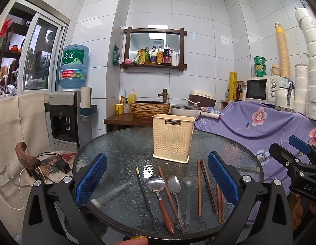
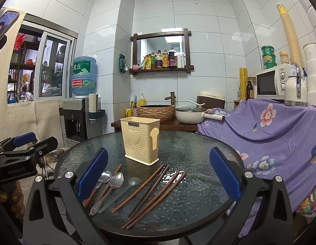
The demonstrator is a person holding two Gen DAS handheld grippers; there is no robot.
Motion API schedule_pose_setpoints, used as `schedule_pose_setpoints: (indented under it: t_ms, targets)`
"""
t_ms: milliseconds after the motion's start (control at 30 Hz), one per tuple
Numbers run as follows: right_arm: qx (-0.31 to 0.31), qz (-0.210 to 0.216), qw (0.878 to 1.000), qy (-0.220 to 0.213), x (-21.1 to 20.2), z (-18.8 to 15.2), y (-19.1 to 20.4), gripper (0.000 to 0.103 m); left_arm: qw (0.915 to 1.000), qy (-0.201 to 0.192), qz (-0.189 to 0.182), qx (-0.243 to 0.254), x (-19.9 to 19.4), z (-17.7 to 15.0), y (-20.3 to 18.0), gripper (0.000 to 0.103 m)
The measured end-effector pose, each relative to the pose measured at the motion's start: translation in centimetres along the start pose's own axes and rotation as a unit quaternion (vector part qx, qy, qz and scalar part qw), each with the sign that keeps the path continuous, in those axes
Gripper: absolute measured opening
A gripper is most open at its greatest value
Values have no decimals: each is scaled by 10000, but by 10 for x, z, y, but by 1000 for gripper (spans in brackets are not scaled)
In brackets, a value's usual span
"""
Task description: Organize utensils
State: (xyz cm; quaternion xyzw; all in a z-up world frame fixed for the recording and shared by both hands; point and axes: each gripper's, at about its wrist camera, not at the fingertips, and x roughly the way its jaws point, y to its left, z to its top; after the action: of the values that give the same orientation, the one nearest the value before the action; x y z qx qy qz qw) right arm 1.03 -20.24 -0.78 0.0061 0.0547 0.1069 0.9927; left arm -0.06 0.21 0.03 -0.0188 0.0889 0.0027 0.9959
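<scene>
A cream perforated utensil holder (image 1: 172, 138) stands upright at the back of a round glass table (image 1: 121, 149); it also shows in the right wrist view (image 2: 140, 140). In front of it lie a black chopstick (image 1: 146, 199), a wooden-handled spoon (image 1: 160, 200), a metal spoon (image 1: 175, 192), a clear plastic spoon (image 1: 188, 194) and several brown chopsticks (image 1: 207, 189). The spoons (image 2: 113, 183) and chopsticks (image 2: 154, 192) also show in the right wrist view. My left gripper (image 1: 157, 179) is open and empty above the utensils. My right gripper (image 2: 158, 175) is open and empty above the chopsticks.
A purple floral cloth (image 1: 256, 122) covers a counter on the right, with a microwave (image 1: 264, 89) on it. A sink basin (image 1: 149, 108) and a pot (image 1: 186, 109) sit behind the table. A water dispenser (image 1: 66, 118) stands at the left.
</scene>
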Motion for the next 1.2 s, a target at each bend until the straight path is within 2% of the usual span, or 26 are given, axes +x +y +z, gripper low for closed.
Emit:
schedule_pose_setpoints:
  t_ms: [1200]
  targets:
    - [19, 14, 10000, 35, -1, 1, 0, 98, 10000, 16, 5, 23, 1, -1, -4, 97]
